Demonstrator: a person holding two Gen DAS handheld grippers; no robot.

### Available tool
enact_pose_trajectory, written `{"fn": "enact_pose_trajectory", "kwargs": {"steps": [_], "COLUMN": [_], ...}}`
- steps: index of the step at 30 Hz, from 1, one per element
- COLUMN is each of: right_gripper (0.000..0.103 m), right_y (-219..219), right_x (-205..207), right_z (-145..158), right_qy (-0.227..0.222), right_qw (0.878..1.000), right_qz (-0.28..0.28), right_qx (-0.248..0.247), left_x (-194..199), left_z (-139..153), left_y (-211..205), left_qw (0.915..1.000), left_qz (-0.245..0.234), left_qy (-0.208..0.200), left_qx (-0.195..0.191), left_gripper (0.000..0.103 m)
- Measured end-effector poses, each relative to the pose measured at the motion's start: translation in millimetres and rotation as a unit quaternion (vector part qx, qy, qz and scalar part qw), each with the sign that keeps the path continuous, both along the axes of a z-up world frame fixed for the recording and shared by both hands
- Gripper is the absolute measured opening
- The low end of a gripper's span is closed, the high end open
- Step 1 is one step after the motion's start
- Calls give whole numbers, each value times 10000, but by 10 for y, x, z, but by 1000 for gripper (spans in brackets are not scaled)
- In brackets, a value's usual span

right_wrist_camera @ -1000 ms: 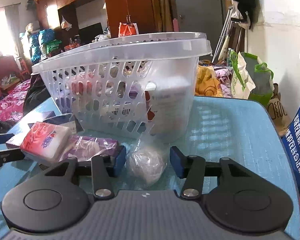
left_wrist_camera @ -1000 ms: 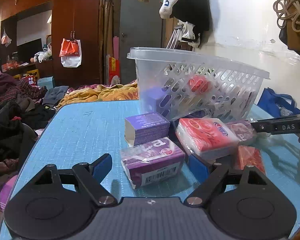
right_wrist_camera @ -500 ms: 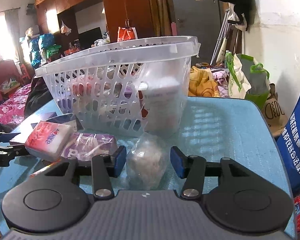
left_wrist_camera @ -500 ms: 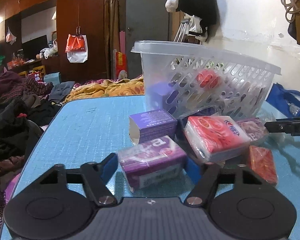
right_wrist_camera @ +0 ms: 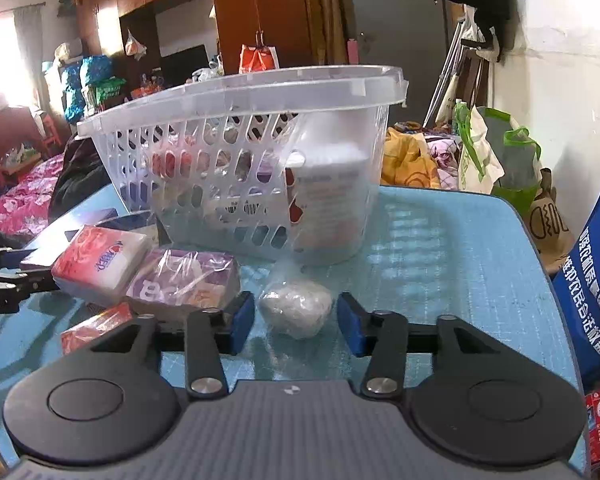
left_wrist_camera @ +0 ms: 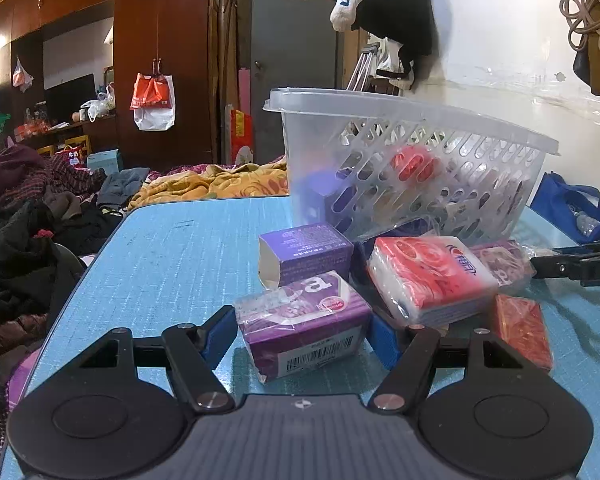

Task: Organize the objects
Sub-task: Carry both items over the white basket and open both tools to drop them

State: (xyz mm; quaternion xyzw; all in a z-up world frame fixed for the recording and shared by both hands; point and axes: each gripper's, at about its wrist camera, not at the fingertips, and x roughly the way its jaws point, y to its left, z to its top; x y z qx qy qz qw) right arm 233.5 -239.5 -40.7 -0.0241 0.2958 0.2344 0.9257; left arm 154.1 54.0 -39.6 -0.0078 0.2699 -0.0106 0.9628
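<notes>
A clear slotted basket (left_wrist_camera: 412, 160) stands on the blue table and holds several items; it also shows in the right wrist view (right_wrist_camera: 240, 152). My left gripper (left_wrist_camera: 302, 338) is open, its jaws on either side of a purple tissue pack (left_wrist_camera: 304, 324) lying on the table. Behind it lie a purple box (left_wrist_camera: 306, 252), a red tissue pack (left_wrist_camera: 428, 276) and a small red packet (left_wrist_camera: 524, 330). My right gripper (right_wrist_camera: 296, 320) is open around a white ball in clear plastic (right_wrist_camera: 296, 308), with gaps on both sides.
Another purple tissue pack (right_wrist_camera: 184, 280) and the red tissue pack (right_wrist_camera: 100, 260) lie left of the ball. Piled clothes (left_wrist_camera: 28, 232) lie past the table's left edge. A blue bag (right_wrist_camera: 592, 300) stands at the table's right edge. A white wall is behind the basket.
My left gripper has moved forward and its jaws have come in around the purple tissue pack. My right gripper has drawn back slightly, still open around the wrapped ball.
</notes>
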Motion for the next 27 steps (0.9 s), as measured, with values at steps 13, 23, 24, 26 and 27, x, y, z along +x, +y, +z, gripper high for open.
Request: {"fn": "enact_pose_trajectory", "kwargs": {"steps": [13, 23, 24, 26, 27], "right_gripper": [46, 46, 46, 46, 46], "right_y": [-52, -76, -58, 5, 63], "right_x": [-291, -553, -526, -425, -341], "right_z": [122, 693, 814, 1024, 1122], "right_qy": [-738, -1414, -1525, -1773, -1856], "right_qw": [9972, 9849, 9819, 9778, 9775], "right_qz": [-10, 456, 508, 436, 382], "right_qx": [118, 891, 1001, 1029, 929], "left_x": [-248, -399, -347, -162, -12], "left_z": [58, 671, 821, 1092, 1208], "left_y": [47, -7, -30, -102, -152], "left_qw": [9958, 9831, 9805, 9786, 9795], "left_qz": [-111, -406, -504, -652, -654], "left_qy": [-893, -1664, -1759, -1819, -1790], "left_qx": [-183, -649, -711, -708, -655], "left_gripper": [73, 73, 73, 73, 73]}}
